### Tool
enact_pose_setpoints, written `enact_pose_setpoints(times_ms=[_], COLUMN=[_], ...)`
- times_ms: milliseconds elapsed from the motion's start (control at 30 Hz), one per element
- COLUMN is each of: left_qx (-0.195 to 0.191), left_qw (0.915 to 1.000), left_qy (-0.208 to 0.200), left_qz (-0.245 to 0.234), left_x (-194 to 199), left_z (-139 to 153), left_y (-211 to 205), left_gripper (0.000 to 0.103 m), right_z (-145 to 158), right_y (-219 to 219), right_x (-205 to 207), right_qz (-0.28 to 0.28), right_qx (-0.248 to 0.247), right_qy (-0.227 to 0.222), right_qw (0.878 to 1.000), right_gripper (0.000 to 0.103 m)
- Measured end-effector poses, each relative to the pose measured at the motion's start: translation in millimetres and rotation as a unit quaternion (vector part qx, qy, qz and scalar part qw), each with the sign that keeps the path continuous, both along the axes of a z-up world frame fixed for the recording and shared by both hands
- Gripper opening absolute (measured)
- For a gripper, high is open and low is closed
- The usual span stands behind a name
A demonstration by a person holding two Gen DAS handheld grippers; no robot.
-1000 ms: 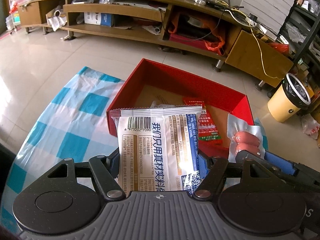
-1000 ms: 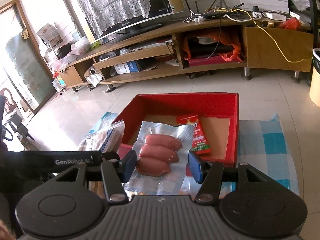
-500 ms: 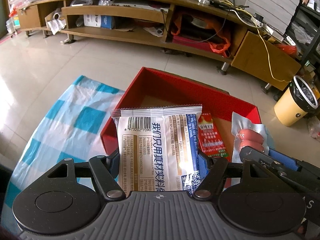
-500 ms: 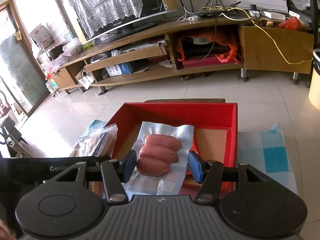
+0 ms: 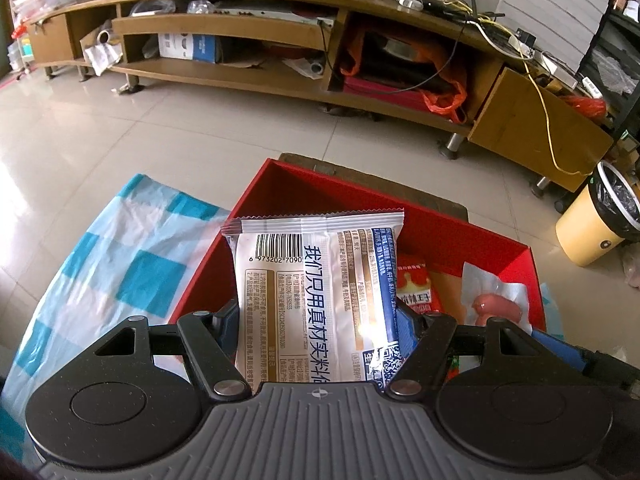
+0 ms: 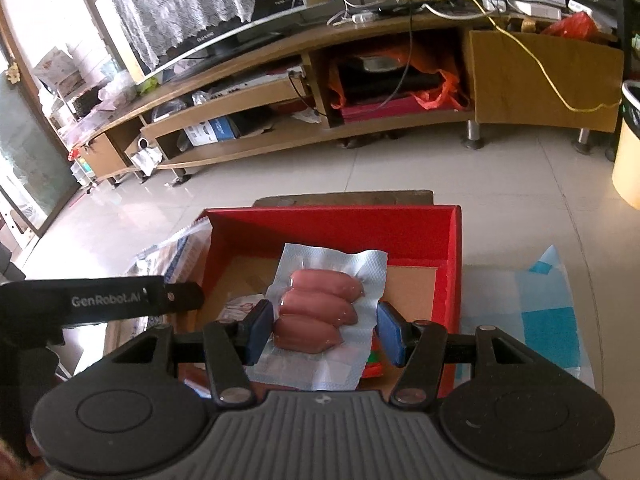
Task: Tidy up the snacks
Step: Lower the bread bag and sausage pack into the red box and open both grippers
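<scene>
Both packs are now further over the red box (image 6: pixel 448 240) than a second ago — you bring them forward together. Your left gripper (image 5: pixel 316 332) has its fingers closed on the white snack pack (image 5: pixel 316 280), which hangs above the left part of the box. Your right gripper (image 6: pixel 324 332) shows a small gap at the right finger, so I cannot tell if it grips the sausage pack (image 6: pixel 320 308) firmly. A red sachet (image 5: pixel 416 288) already lies inside. I judge the release is near — lower both packs onto free floor of the box, side by side.
</scene>
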State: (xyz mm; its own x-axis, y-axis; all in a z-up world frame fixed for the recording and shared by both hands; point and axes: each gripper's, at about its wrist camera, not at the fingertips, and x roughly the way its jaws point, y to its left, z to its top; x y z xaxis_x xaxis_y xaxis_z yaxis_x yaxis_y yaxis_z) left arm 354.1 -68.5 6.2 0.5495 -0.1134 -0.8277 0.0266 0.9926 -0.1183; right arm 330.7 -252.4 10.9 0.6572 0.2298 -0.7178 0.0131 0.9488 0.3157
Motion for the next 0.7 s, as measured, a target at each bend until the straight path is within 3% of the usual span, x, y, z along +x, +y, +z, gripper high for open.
enact_pose_setpoints(times_ms=[700], left_qx=[0.021], left_qw=[0.9997], left_qy=[0.008], left_qz=[0.005], left_x=[28.2], left_z=[-29.5], left_y=[-11.5], left_gripper=[0.078], right_z=[-37.3], right_y=[2.5], right_x=[29.8], right_qz=[-0.001], right_qx=[-0.019], right_qy=[0.022], right_qw=[1.0], right_gripper=[0.053])
